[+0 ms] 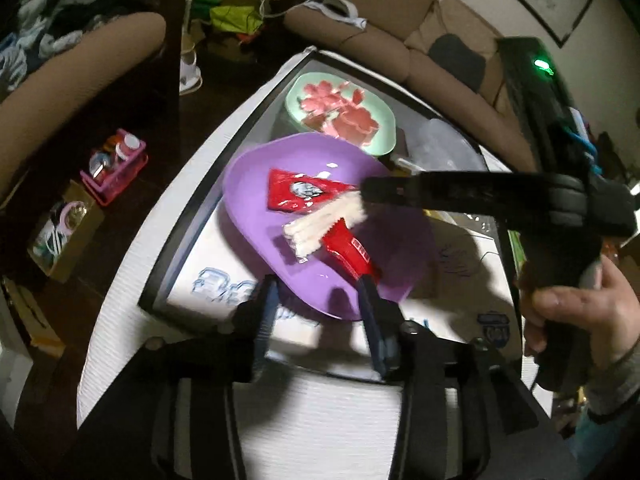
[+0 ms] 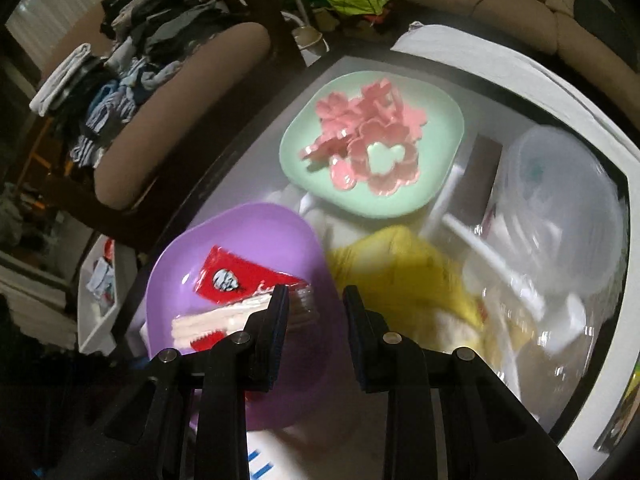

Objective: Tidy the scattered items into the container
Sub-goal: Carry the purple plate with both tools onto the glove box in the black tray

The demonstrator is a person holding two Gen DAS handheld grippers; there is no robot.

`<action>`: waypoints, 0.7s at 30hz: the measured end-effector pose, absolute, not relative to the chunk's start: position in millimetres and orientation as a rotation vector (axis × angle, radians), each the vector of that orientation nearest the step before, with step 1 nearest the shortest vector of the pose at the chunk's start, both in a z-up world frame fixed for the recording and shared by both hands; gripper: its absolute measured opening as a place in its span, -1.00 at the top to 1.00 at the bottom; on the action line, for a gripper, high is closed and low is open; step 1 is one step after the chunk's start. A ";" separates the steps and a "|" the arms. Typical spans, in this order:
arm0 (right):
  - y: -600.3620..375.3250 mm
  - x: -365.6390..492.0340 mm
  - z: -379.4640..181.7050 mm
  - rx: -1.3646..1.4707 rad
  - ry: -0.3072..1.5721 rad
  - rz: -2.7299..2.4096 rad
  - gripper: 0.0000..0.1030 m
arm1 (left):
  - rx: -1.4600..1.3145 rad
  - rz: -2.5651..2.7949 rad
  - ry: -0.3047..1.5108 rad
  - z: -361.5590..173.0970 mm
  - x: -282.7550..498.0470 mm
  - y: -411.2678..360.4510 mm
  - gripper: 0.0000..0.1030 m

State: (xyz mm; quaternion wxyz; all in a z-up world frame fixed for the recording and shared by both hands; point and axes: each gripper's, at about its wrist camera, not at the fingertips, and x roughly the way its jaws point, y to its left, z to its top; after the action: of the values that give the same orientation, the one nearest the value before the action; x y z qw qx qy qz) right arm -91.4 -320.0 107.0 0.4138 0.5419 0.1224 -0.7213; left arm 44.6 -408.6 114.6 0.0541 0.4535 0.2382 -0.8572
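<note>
A purple plate [image 1: 256, 184] [image 2: 240, 232] sits on the glass-topped table. On it lie a red sauce sachet [image 1: 300, 192] [image 2: 236, 276] and a red packet of white sticks [image 1: 316, 232] [image 2: 216, 322]. My left gripper [image 1: 319, 280] hangs over the plate's near rim with its jaws apart; the packet's red end lies against the right finger, and nothing is pinched. My right gripper [image 2: 316, 292] [image 1: 366, 190] reaches in from the right over the plate. Its jaws stand apart with nothing between them, and the sticks lie just left of its left finger.
A mint-green plate [image 1: 376, 104] [image 2: 440, 120] holding pink flower-shaped pieces [image 2: 368, 136] stands behind the purple one. A yellow bag [image 2: 400, 272] and clear plastic tubs [image 2: 560, 200] crowd the table's right side. A hand [image 1: 580, 312] grips the right tool. Sofas surround the table.
</note>
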 end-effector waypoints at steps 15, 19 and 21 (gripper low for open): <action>-320.0 -99.2 128.6 1.197 0.223 -1.835 -0.15 | 1.268 -2.709 0.739 151.1 90.5 -417.7 0.01; -279.3 -99.2 149.2 1.155 0.048 -1.884 -0.15 | 1.262 -2.748 0.608 152.0 77.6 -415.8 0.01; -264.0 -95.3 150.8 1.177 0.034 -1.863 -0.11 | 1.259 -2.781 0.478 151.0 70.0 -407.4 0.01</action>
State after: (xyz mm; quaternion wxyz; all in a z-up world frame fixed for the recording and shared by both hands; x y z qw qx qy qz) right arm -95.4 -264.0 150.8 0.4517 0.4764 0.0138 -0.7542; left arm 70.0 -407.4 151.0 0.0258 0.4073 0.1546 -0.8997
